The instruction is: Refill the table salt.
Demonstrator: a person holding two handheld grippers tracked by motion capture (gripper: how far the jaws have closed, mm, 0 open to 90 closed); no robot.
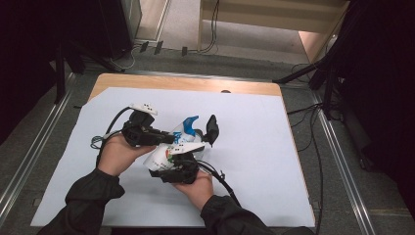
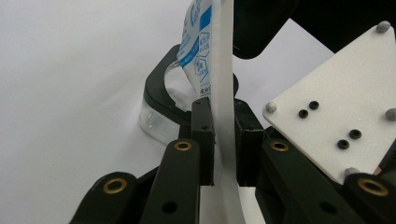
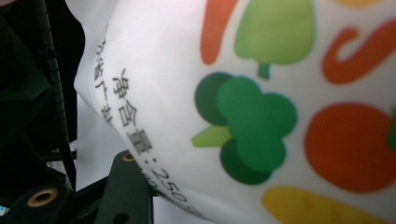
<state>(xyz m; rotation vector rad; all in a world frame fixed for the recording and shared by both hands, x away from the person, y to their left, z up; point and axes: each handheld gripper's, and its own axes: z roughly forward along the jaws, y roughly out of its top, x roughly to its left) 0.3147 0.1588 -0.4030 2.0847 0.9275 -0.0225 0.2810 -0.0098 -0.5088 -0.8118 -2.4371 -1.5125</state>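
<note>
A white pouch with blue print at its top and coloured vegetable pictures is held up over the table between both grippers. My left gripper comes in from the left. In the left gripper view its jaws are shut on the pouch's thin white edge. My right gripper reaches up from below, with one black finger standing beside the blue top. In the right gripper view the pouch is pressed close to the camera, and one finger lies against its lower left side.
A large white sheet covers the wooden table. The right gripper's white plate sits close by in the left gripper view. Cables and black stands lie off the table's right side, and metal rails run along both sides.
</note>
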